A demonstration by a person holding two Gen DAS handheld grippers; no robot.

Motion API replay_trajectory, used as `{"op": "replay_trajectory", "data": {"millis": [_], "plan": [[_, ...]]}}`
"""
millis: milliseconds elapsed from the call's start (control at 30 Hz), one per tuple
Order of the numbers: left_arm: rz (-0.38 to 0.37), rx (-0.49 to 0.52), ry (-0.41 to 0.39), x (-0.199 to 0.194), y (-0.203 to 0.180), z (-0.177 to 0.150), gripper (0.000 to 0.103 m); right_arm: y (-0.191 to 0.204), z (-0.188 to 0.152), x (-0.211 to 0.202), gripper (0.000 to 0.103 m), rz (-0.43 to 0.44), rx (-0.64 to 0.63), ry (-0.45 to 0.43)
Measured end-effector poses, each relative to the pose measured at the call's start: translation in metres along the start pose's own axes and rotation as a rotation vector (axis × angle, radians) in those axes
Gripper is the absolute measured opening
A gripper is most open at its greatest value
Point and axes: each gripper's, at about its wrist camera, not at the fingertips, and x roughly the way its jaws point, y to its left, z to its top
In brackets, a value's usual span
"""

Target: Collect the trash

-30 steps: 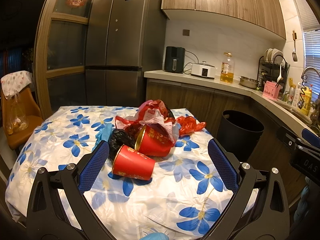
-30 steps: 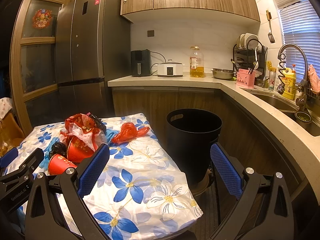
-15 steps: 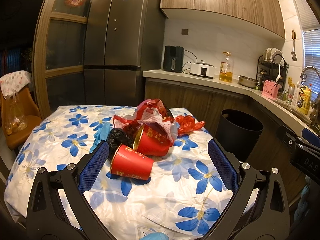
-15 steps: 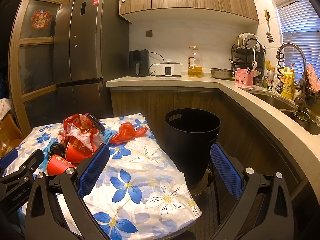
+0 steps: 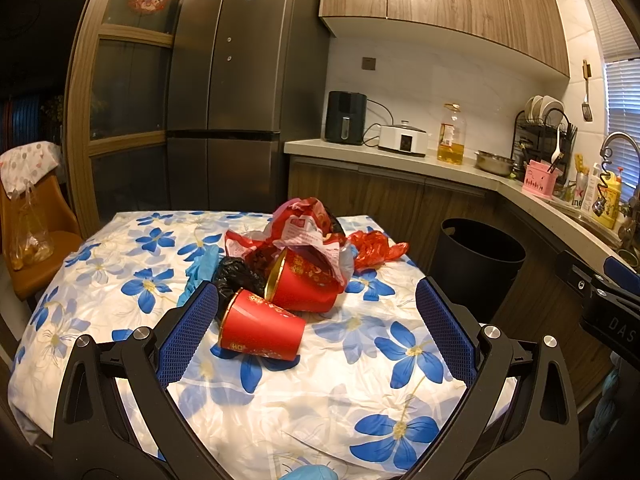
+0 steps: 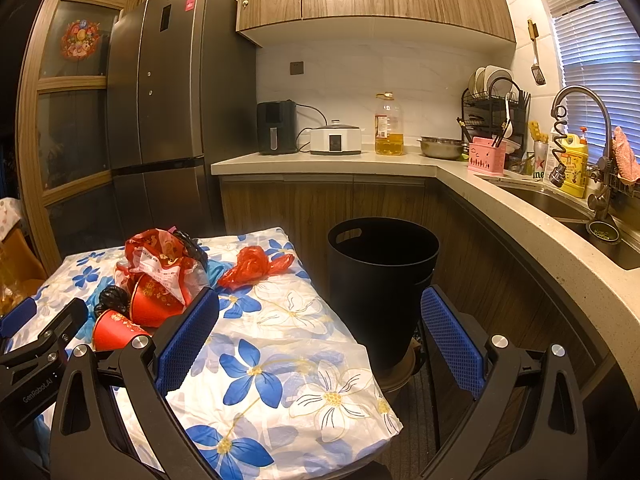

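Both tongs gape wide and empty: left gripper (image 5: 316,332) faces the nearest cup (image 5: 260,330) mid-table; best pinched across its wall, then carried to the bin (image 6: 382,280) beyond the right edge, right gripper (image 6: 320,344) waiting.

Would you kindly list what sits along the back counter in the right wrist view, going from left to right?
Black air fryer → white cooker → oil bottle → steel bowl → pink caddy → yellow detergent bottle.
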Motion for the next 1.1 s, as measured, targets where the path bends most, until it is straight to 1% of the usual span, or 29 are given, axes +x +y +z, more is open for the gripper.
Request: {"op": "replay_trajectory", "data": {"millis": [1100], "plan": [[0.001,-0.001,0.000,0.0011,-0.0013,-0.0001,0.098,-0.0024,0.0005,-0.0017,0.098,-0.005,0.006,-0.008]]}}
